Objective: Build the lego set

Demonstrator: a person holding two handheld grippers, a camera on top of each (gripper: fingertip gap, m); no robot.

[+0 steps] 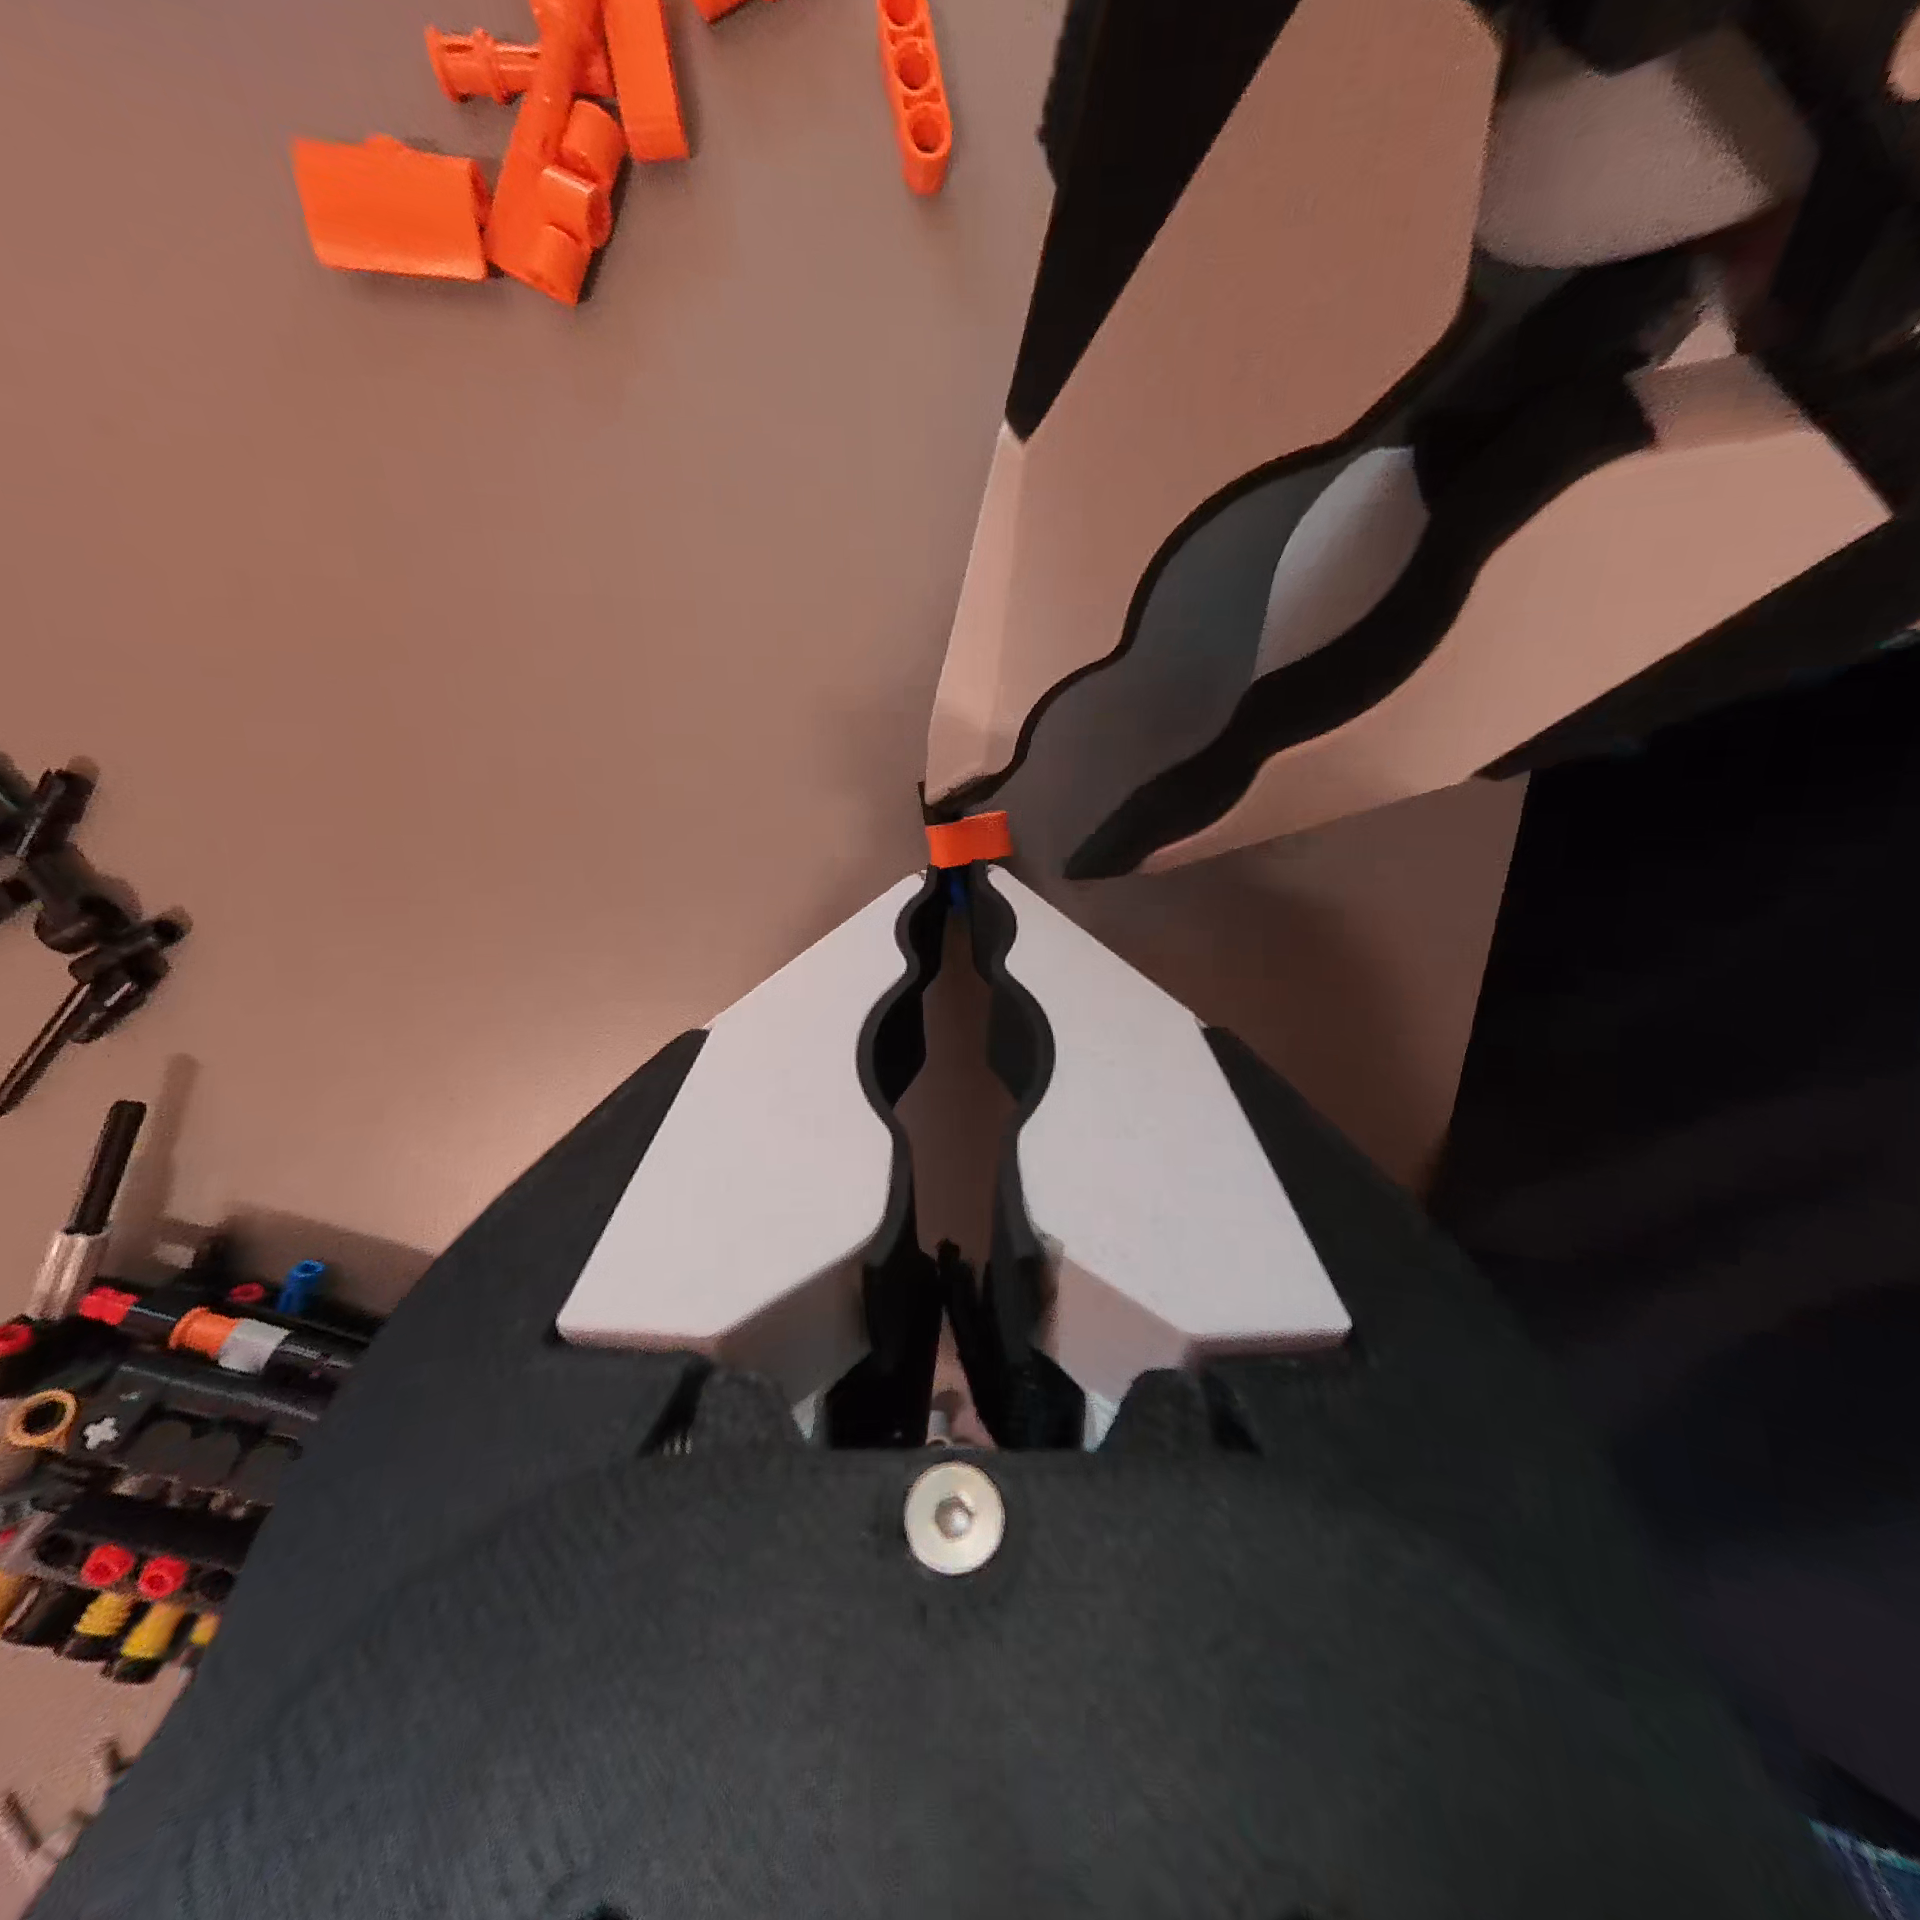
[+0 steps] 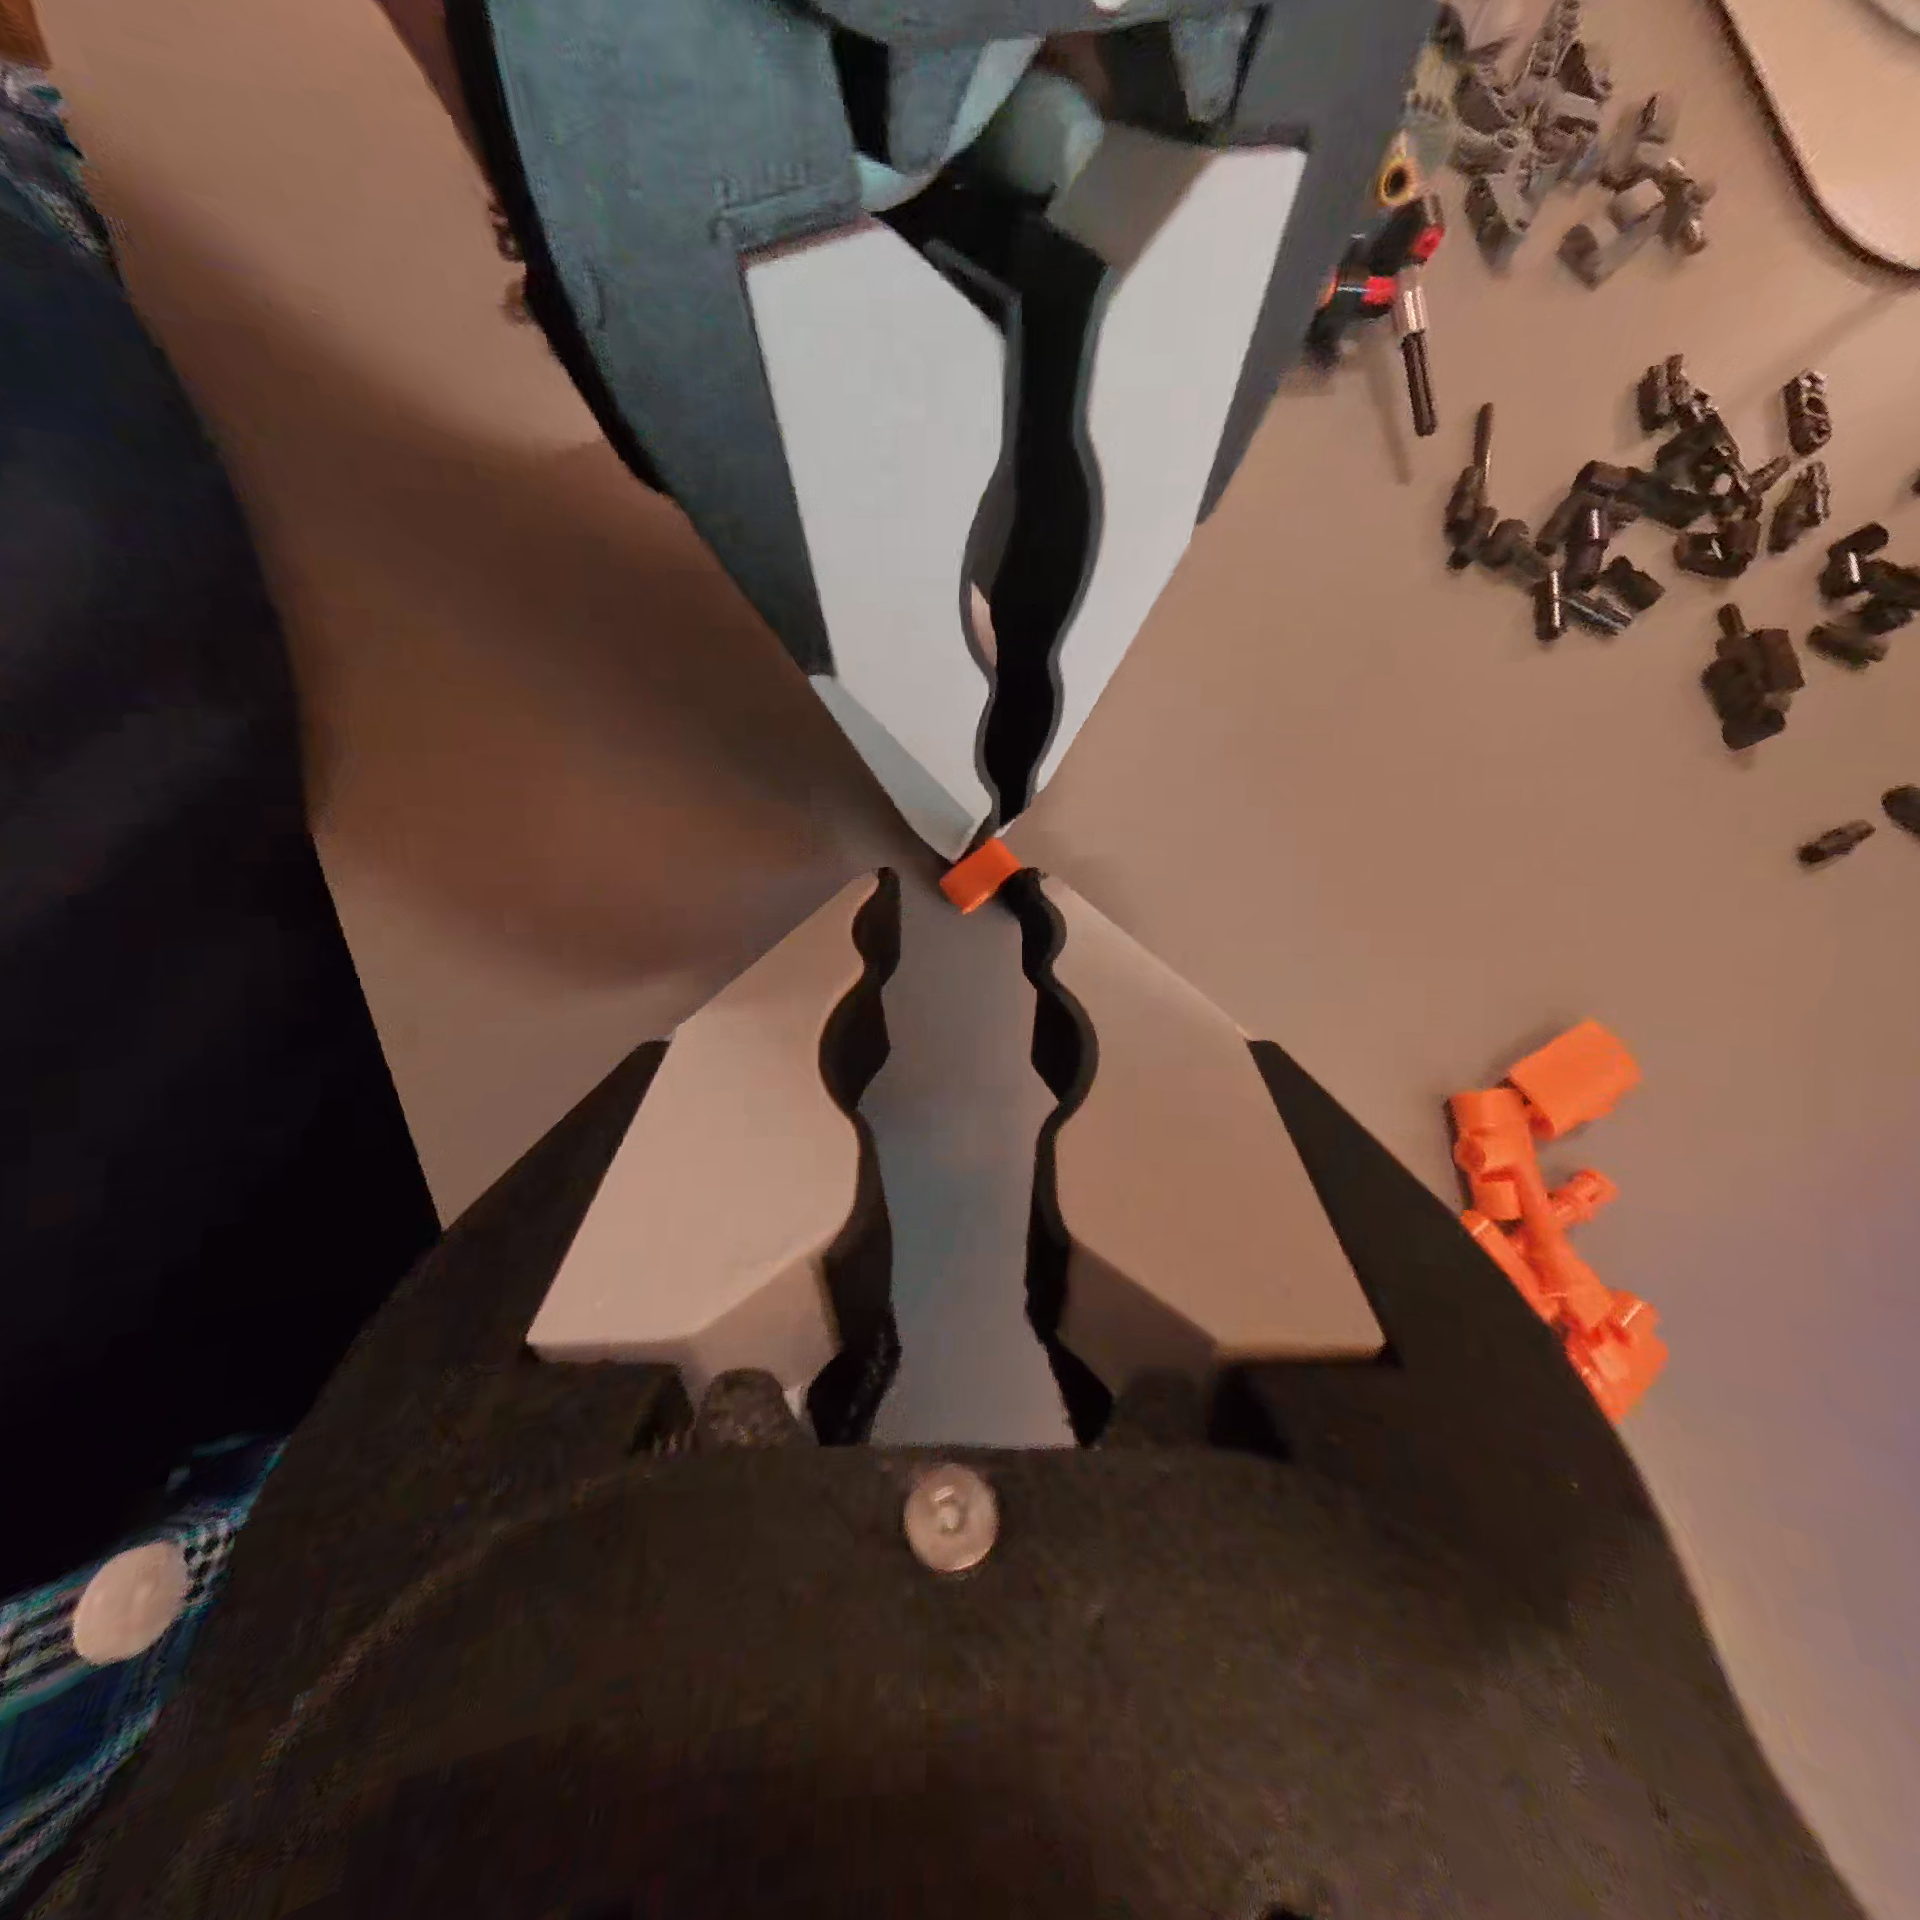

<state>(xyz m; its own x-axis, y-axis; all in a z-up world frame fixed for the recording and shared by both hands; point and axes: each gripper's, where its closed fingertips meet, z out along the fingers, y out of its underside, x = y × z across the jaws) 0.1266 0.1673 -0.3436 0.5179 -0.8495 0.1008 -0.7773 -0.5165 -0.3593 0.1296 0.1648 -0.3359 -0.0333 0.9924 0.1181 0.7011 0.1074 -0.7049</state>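
A small orange Lego bush sits on a blue pin above the brown table. My left gripper is shut on the blue pin, with the orange bush sticking out past its tips. In the right wrist view the left gripper comes in from the top, with the orange bush at its tips. My right gripper is open, its tips on either side of the bush, which touches the right fingertip. In the left wrist view the right gripper reaches in from the upper right.
Loose orange parts lie at the far left, also in the right wrist view. A partly built black assembly with red and yellow pins lies at the near left. Several small black parts are scattered on the table. A person's dark clothing is by the table edge.
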